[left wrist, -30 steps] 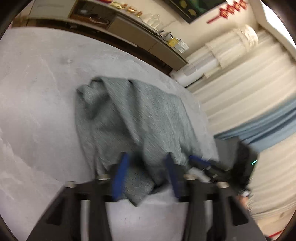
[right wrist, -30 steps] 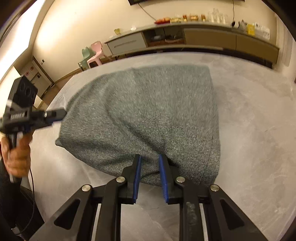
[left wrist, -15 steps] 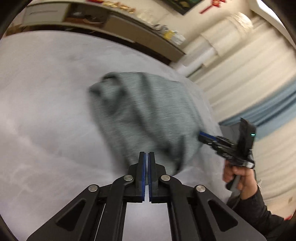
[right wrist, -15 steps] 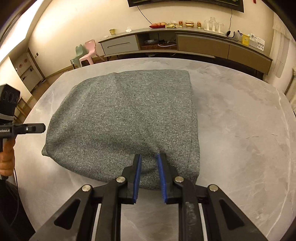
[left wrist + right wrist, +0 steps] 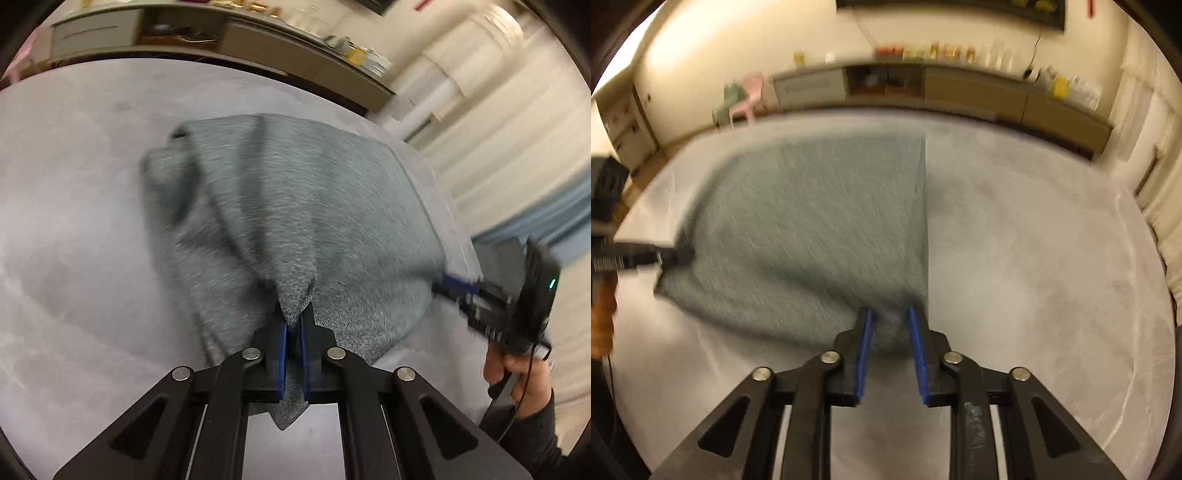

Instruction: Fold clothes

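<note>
A grey knit garment (image 5: 306,221) lies on the grey marble table (image 5: 74,184). My left gripper (image 5: 293,321) is shut on the garment's near corner, with cloth bunched between its blue pads. In the right wrist view the garment (image 5: 812,236) spreads ahead and to the left. My right gripper (image 5: 890,317) has a fold of the near edge between its blue pads, with the jaws a little apart. Each gripper shows in the other's view: the right one (image 5: 454,286) at the garment's right edge, the left one (image 5: 677,254) at its left corner.
A long sideboard (image 5: 923,92) with bottles and jars runs along the far wall. Small pink and green chairs (image 5: 746,99) stand at the left. Cream curtains (image 5: 498,129) hang to the right of the table. The table's rounded edge (image 5: 1137,258) curves on the right.
My left gripper, open a second ago, has shut on the garment's corner and pulled it up. The right gripper's jaws have spread slightly. Both views are now motion-blurred.
</note>
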A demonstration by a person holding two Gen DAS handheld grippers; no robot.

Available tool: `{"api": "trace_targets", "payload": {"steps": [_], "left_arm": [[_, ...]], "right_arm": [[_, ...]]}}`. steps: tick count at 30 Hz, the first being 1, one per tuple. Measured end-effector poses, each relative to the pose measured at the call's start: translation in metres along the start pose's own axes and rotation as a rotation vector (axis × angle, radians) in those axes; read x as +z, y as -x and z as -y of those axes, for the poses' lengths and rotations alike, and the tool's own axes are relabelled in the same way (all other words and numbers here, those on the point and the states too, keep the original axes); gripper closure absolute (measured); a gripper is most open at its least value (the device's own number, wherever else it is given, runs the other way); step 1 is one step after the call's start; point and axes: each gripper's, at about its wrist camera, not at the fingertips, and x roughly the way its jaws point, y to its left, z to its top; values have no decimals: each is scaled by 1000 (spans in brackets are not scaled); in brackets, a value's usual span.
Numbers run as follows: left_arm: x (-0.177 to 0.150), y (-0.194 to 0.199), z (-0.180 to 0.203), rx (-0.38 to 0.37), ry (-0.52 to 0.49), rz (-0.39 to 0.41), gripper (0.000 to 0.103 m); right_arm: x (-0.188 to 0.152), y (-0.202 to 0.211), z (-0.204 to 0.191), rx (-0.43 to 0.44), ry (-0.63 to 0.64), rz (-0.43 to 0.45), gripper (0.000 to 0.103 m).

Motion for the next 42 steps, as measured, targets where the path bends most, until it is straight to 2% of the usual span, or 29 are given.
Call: {"api": "trace_targets", "payload": {"steps": [1, 2, 3, 4, 7, 9, 10, 13, 14, 15, 18, 21, 23, 26, 27, 28, 29, 30, 32, 34, 36, 38, 40, 42], "left_arm": [[1, 7, -9, -14, 23, 18, 98], [2, 13, -17, -48, 51, 20, 93], [2, 17, -22, -61, 64, 13, 86], [2, 20, -27, -74, 77, 8, 83], [7, 38, -31, -103, 105, 69, 69], [15, 41, -26, -118, 109, 106, 56], [20, 37, -23, -116, 111, 105, 56], [33, 16, -16, -42, 107, 115, 58], [37, 11, -16, 2, 102, 125, 79], [41, 6, -17, 41, 99, 134, 96], [46, 3, -44, 70, 178, 130, 98], [50, 20, -78, 94, 293, 183, 98], [51, 31, -83, 36, 317, 198, 97], [52, 37, -46, -37, 219, 205, 69], [50, 33, -26, -64, 155, 175, 67], [46, 27, -13, -46, 106, 156, 67], [40, 21, -5, 29, 61, 132, 67], [33, 12, -4, 145, 49, 107, 69], [18, 15, -15, 158, 102, 102, 69], [4, 27, -16, 115, 130, 84, 64], [-7, 36, 3, 120, 72, 88, 49], [-23, 42, 13, 145, 49, 117, 41], [-27, 26, 18, 146, 61, 100, 36], [-22, -4, 25, 201, -3, 31, 39]], "right_arm": [[0, -2, 0, 17, 21, -21, 61], [0, -2, -2, 21, 41, -30, 57], [2, 1, -5, 15, 56, -29, 57], [4, 7, -7, -11, 72, -12, 57], [14, 32, -10, -112, 108, 81, 57], [20, 45, -10, -129, 104, 153, 56], [23, 46, -8, -121, 90, 175, 56], [33, 29, 7, -82, 71, 215, 56], [35, 21, 12, -57, 63, 223, 56], [35, 11, 16, -27, 62, 207, 56], [37, -24, 20, 1, 71, 79, 56], [43, -24, 32, 22, 34, 48, 56], [45, -20, 35, 3, 47, 43, 56], [50, -2, 32, -40, 64, 129, 56], [52, 5, 30, -50, 72, 168, 56], [55, 9, 31, -48, 76, 198, 54], [57, 7, 33, -46, 74, 207, 54], [58, 0, 36, -42, 70, 190, 54], [58, -26, 46, -6, 39, 98, 54], [56, -37, 60, 59, -30, 70, 54], [61, -39, 71, 104, -88, 69, 54], [63, -41, 75, 123, -108, 76, 54], [61, -49, 70, 128, -109, 58, 54], [56, -57, 58, 109, -92, 56, 54]]}}
